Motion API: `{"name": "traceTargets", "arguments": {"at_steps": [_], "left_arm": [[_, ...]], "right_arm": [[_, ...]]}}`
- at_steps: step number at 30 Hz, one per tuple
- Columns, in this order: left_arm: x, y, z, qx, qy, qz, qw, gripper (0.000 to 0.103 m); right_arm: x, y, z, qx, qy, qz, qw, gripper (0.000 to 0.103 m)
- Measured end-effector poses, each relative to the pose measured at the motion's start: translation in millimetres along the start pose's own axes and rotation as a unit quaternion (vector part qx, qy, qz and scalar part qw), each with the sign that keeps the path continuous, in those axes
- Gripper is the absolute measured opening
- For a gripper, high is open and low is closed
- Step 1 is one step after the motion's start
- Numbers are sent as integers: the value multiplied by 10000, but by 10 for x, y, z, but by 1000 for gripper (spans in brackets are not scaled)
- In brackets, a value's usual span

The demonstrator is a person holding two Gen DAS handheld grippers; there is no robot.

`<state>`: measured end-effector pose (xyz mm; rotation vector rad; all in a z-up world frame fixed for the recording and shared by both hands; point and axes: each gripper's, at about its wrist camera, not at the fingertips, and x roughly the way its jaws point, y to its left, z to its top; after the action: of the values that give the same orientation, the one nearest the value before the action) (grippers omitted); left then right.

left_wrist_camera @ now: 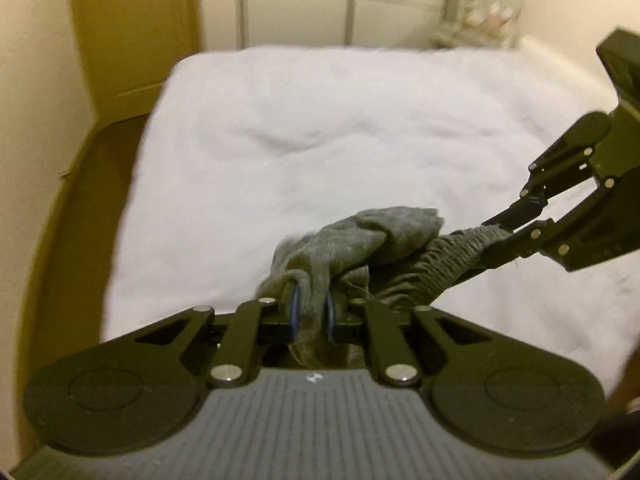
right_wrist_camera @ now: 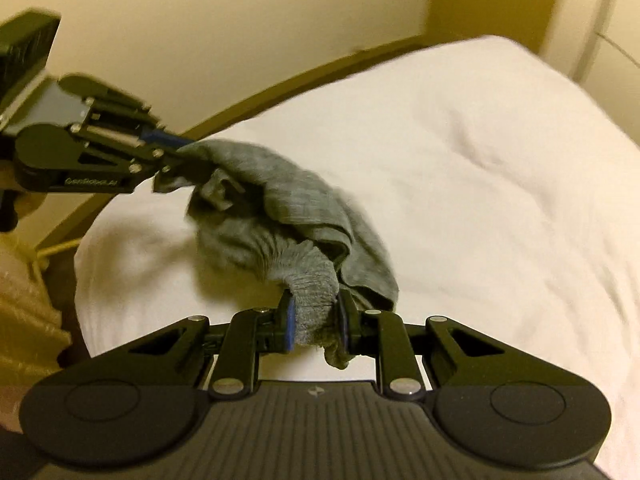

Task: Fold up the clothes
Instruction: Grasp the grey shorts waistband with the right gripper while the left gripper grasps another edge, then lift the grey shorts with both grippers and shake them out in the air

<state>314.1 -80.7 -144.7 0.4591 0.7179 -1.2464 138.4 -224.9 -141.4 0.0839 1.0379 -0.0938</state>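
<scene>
A small grey garment [left_wrist_camera: 376,240] with a gathered elastic band hangs bunched between both grippers above the white bed [left_wrist_camera: 320,128]. My left gripper [left_wrist_camera: 313,312] is shut on one end of the cloth, which bulges between its blue pads. My right gripper [left_wrist_camera: 504,226] comes in from the right, shut on the ribbed band. In the right wrist view the right gripper [right_wrist_camera: 316,320] pinches the ribbed end of the grey garment [right_wrist_camera: 280,208], and the left gripper [right_wrist_camera: 176,156] holds the far end at upper left.
The white duvet [right_wrist_camera: 480,184] covers the whole bed. A metal bed frame [left_wrist_camera: 352,0] and a small stand with items [left_wrist_camera: 488,12] are at the far end. A yellowish wall [right_wrist_camera: 200,8] and wooden door [left_wrist_camera: 132,24] run along the left side.
</scene>
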Motion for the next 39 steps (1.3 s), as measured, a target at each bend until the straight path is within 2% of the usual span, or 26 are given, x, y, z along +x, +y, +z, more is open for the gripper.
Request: {"name": "traceTargets", "arguments": {"at_steps": [7,8,9,13,17,22,26,28,29,32,37,39], "left_arm": [[-21,-978,418,294,-182,-1044,9939,8],[-16,-1131,469,342,-179,-1152,9926,7],[-9,-1287,516,400,-178,-1249,9912,1],[-37,-1882,629,486,-177,-1521,9870,0],[44,-2436,664,605,-22,-1494,9869,0],[269,-3234,622,919,235,-1330,9866,4],[244,-3778,594,1170,253,-1431,9824,32],[195,-3961,583,1333,210,-1510,9793,38],[197,-4028,579,1422,210,-1548,9774,42],[279,-4099,552,1659,261,-1544,9736,43],[481,-4082,508,1813,332,-1659,9688,45],[604,-4095,516,1774,374,-1765,9674,47]], "right_arm": [[-1448,-657,-875,1166,-285,-884,9888,20],[-1630,-724,-1003,1319,-352,-979,9858,20],[-1817,-794,-1135,1474,-417,-1075,9823,20],[-2525,-1006,-1670,1868,-654,-1356,9708,20],[-3076,-1277,-2194,2043,-895,-1491,9633,20],[-3093,-1704,-2609,2307,-966,-1554,9557,21],[-2998,-1936,-2754,2415,-993,-1389,9552,21],[-2816,-2014,-2749,2241,-1009,-1345,9600,21],[-2689,-2072,-2712,2178,-987,-1347,9616,21],[-2428,-2234,-2639,1961,-804,-1633,9635,21],[-2331,-2504,-2569,2017,-833,-1977,9557,21],[-2319,-2579,-2555,1987,-837,-2195,9515,27]]}}
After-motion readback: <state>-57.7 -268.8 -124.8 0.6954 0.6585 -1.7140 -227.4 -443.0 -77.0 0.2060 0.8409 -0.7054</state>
